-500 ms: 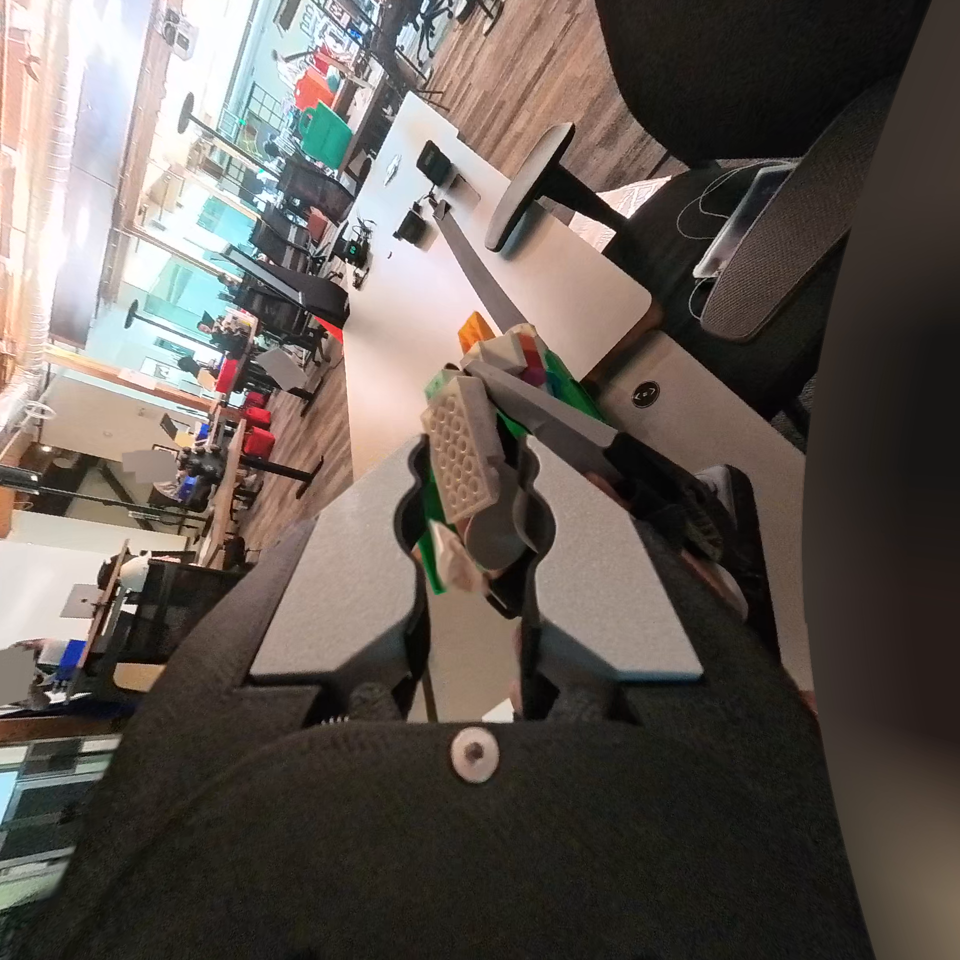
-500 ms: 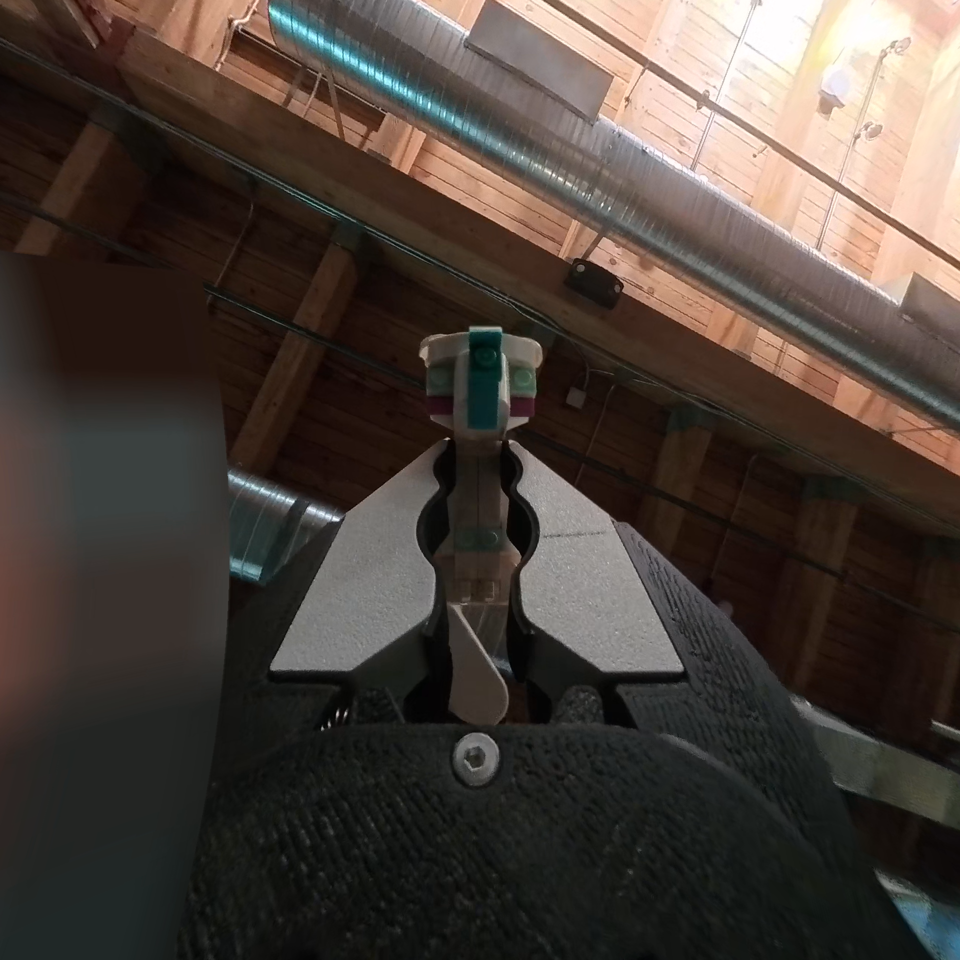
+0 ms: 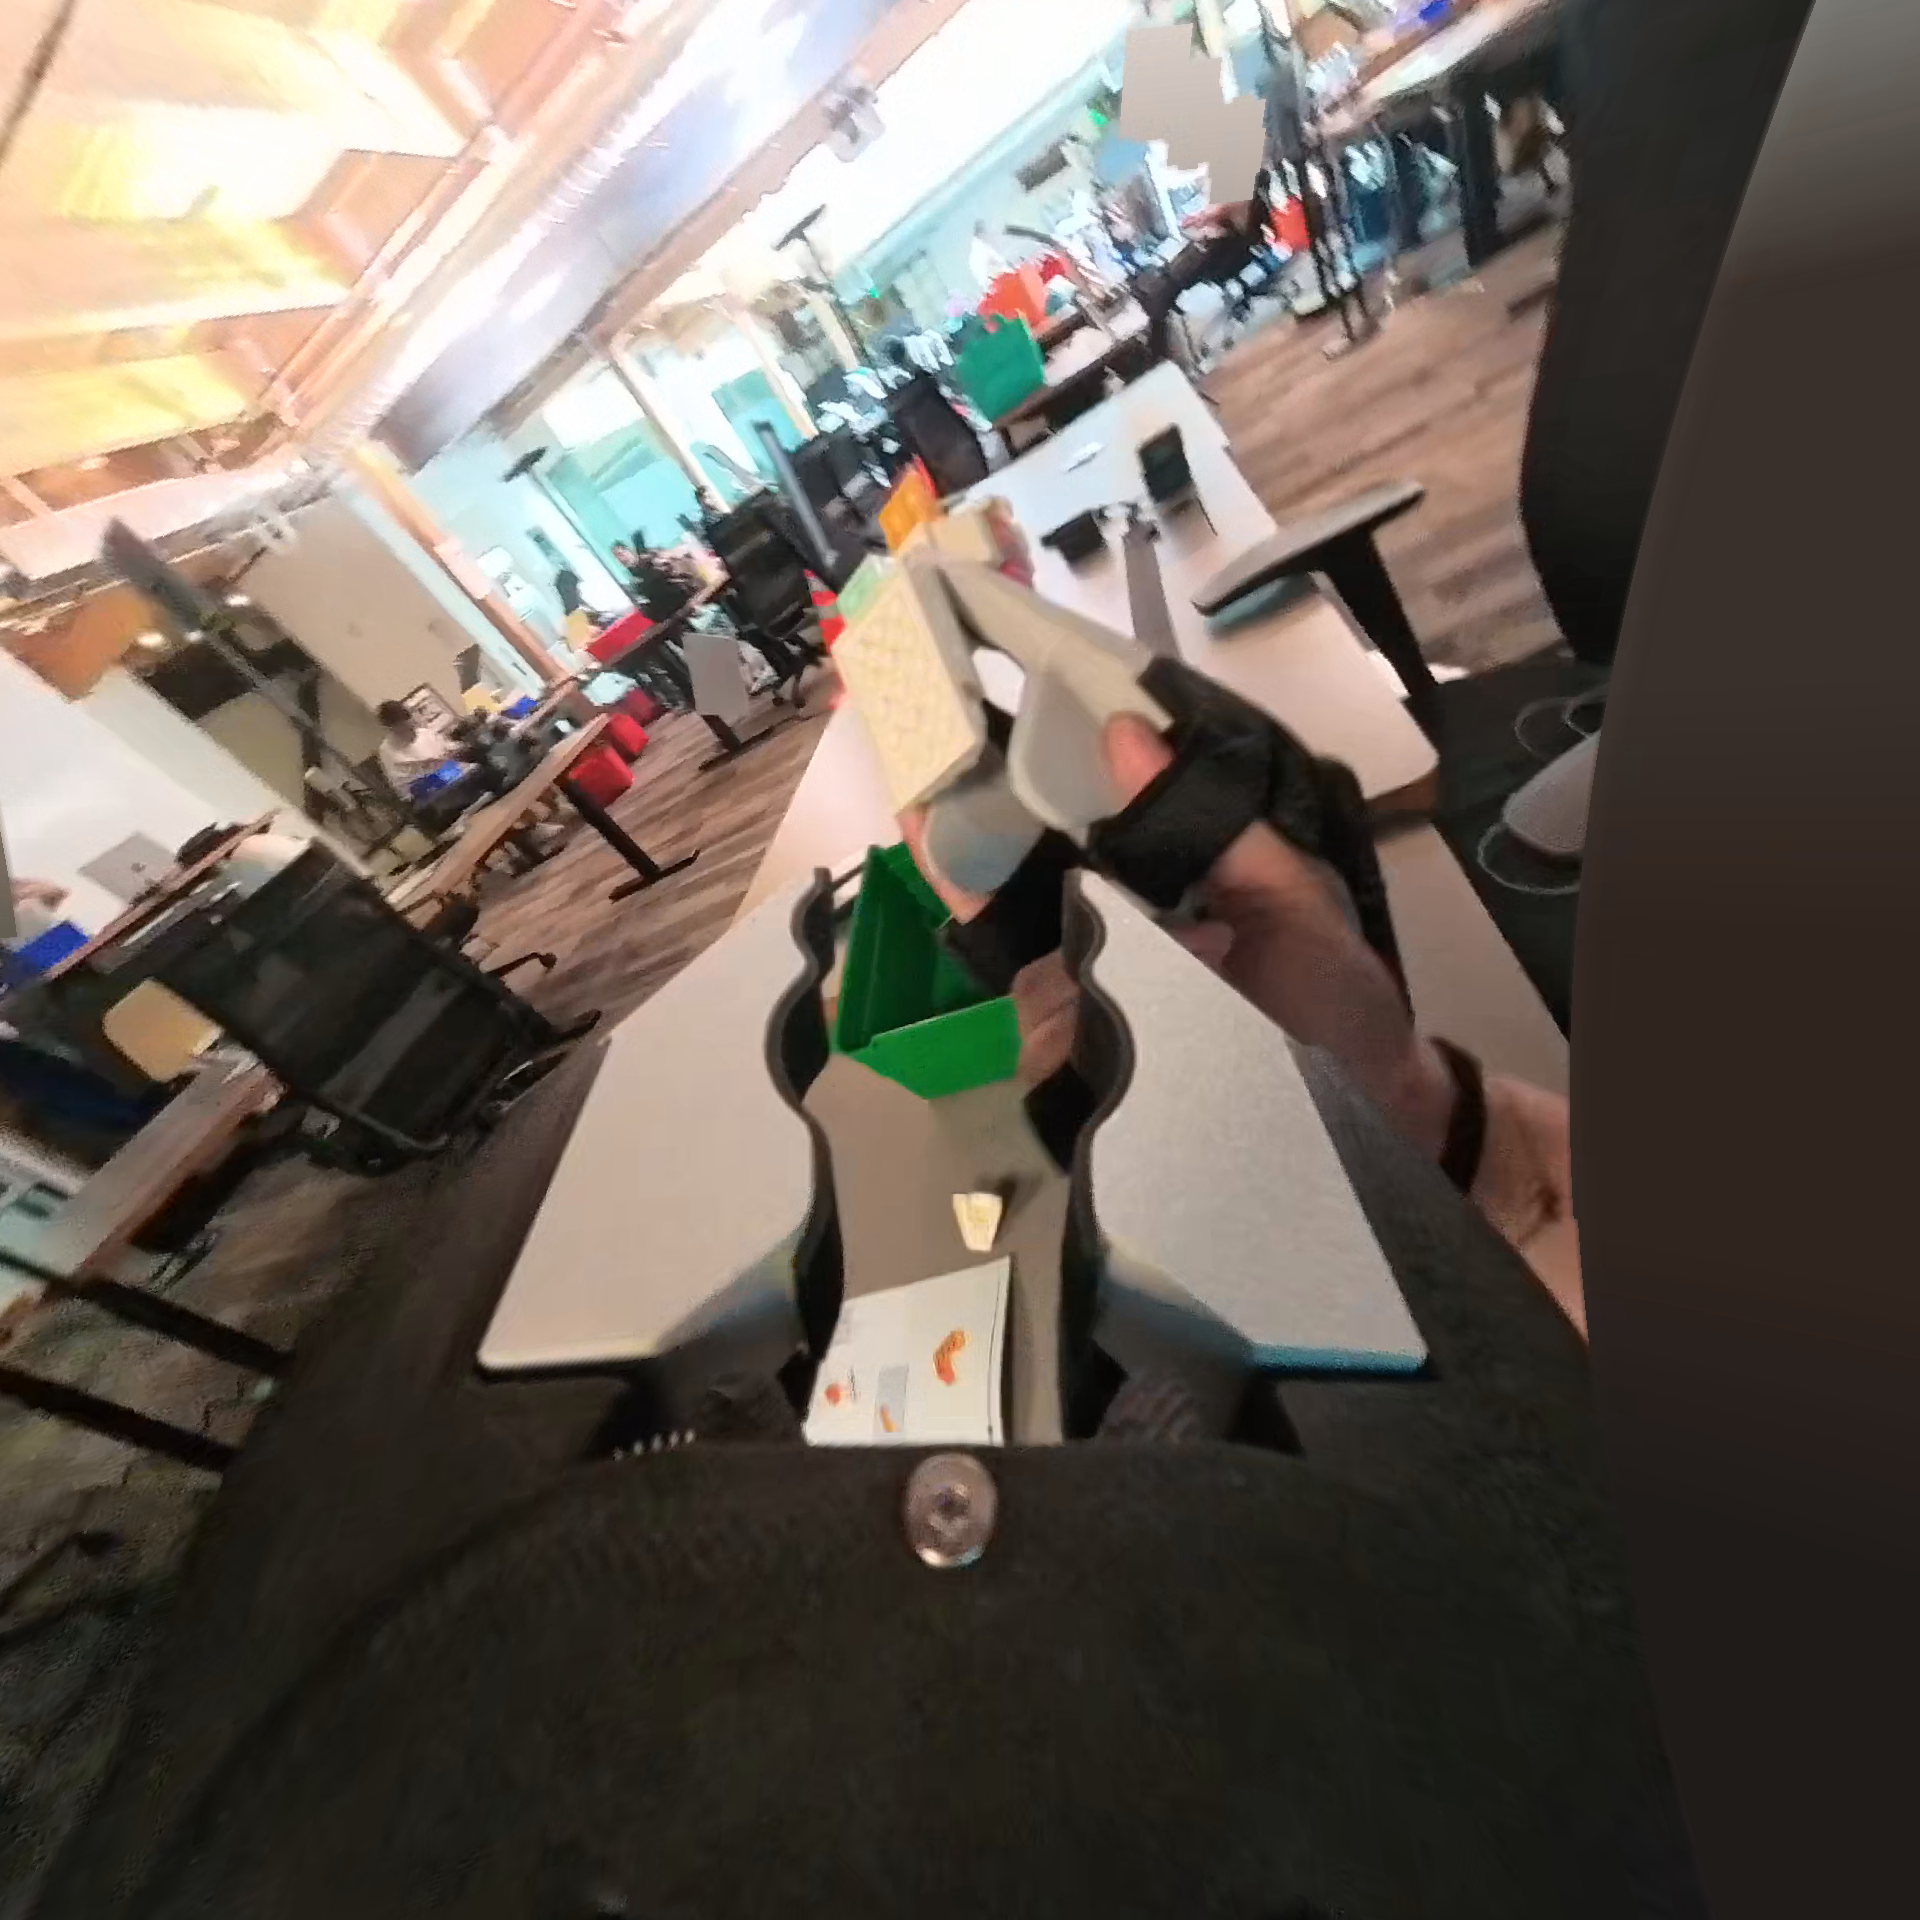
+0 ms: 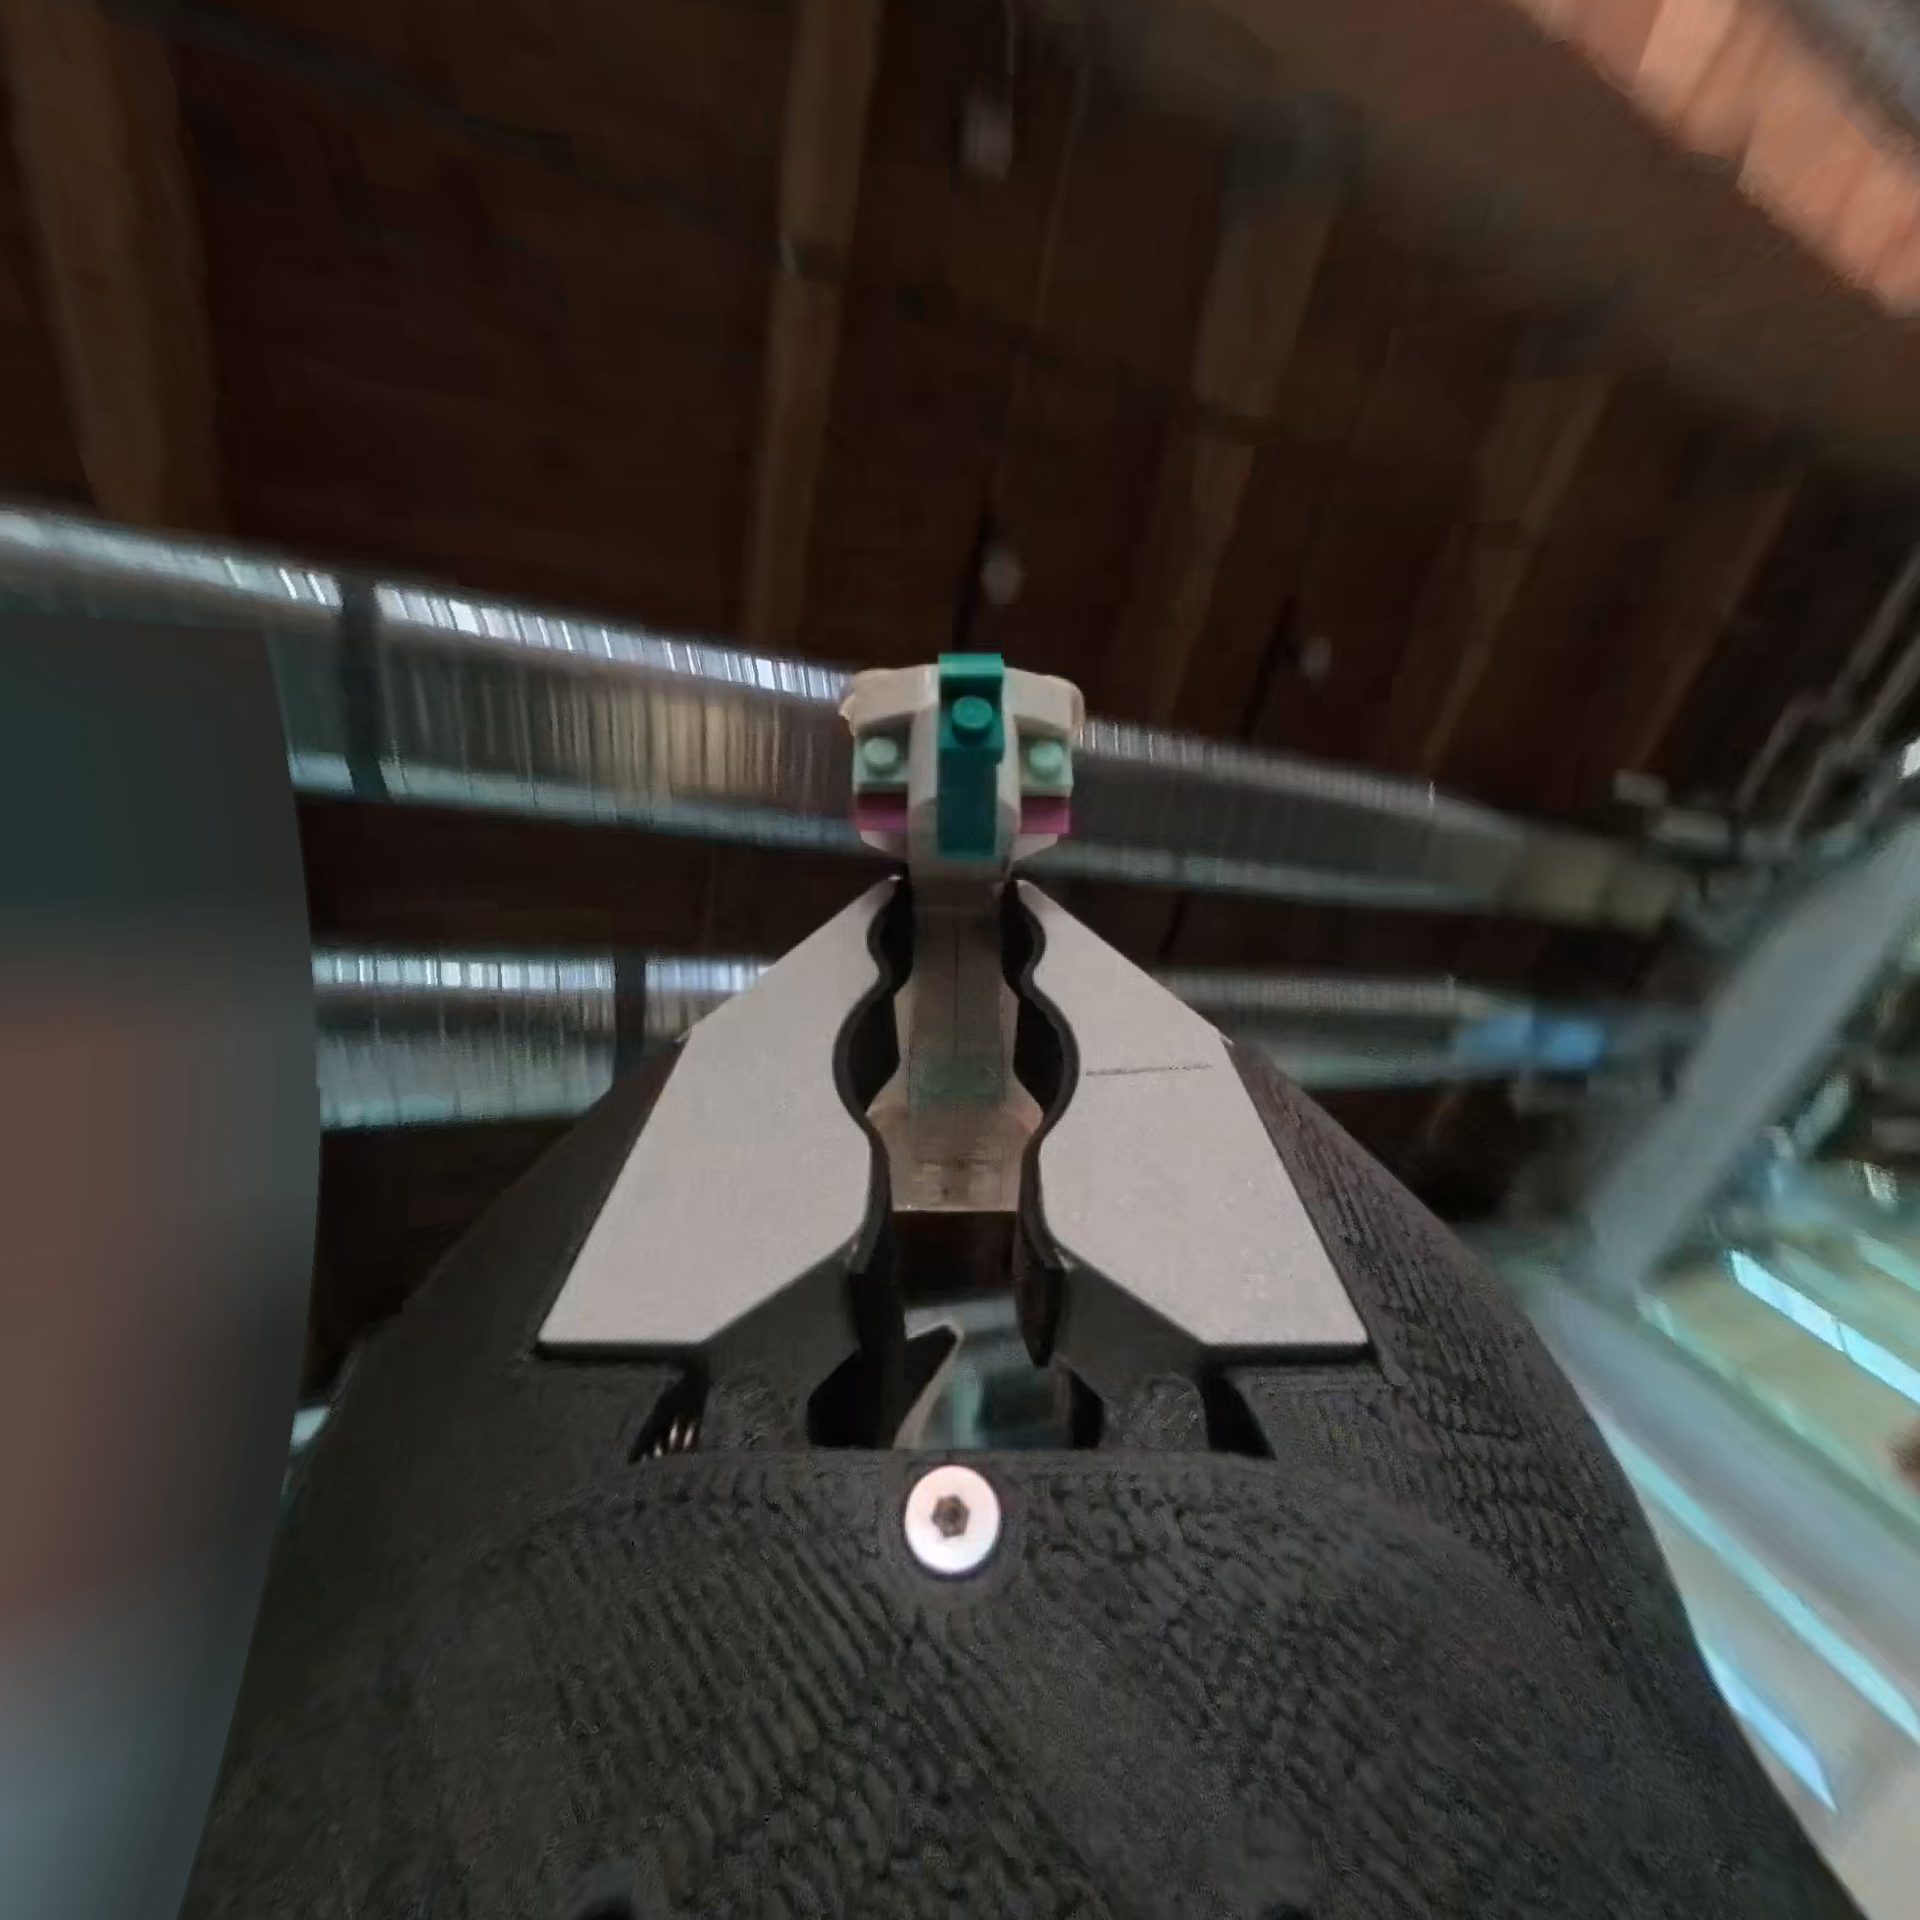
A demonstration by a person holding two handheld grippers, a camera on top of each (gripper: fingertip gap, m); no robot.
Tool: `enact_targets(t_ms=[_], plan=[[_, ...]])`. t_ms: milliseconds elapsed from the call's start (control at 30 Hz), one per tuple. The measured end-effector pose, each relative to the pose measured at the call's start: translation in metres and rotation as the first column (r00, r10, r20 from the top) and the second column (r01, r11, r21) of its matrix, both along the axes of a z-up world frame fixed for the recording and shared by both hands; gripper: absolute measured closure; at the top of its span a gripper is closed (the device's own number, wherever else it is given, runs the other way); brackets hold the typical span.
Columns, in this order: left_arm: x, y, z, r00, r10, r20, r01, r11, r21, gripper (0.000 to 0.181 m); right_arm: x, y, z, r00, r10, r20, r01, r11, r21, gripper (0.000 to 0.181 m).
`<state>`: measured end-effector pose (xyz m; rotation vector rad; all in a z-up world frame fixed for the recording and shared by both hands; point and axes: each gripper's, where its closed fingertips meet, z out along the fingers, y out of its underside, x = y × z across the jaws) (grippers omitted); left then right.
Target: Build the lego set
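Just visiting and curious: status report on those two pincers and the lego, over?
Left gripper open. Right gripper shut on lego build, aimed at ceiling. Green piece sits in left gripper's gap, seemingly ungripped.

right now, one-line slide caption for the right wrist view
Right hand-held gripper shut on a lego assembly with a teal centre strip, raised toward a timber ceiling and metal duct.

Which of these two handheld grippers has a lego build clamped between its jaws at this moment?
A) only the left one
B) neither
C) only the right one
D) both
C: in the right wrist view the right gripper is shut on the lego assembly, while the left gripper has its jaws apart, with only the green piece seen through the gap.
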<state>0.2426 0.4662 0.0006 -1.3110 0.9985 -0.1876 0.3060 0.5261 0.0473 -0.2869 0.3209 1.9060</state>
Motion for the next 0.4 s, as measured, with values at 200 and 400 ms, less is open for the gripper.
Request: enact_targets(t_ms=[200,400], plan=[[-0.058,-0.026,-0.044,0.954,0.029,0.299,-0.003,0.996,-0.087,0.138,-0.065,-0.014,-0.044,0.806,0.112,0.581,-0.186,0.98,0.069,0.167],[-0.086,-0.039,-0.081,0.834,0.063,0.548,0.112,0.954,-0.279,0.129,-0.084,-0.023,-0.097,0.064,-0.782,0.619,0.145,0.621,0.77,0.167]])
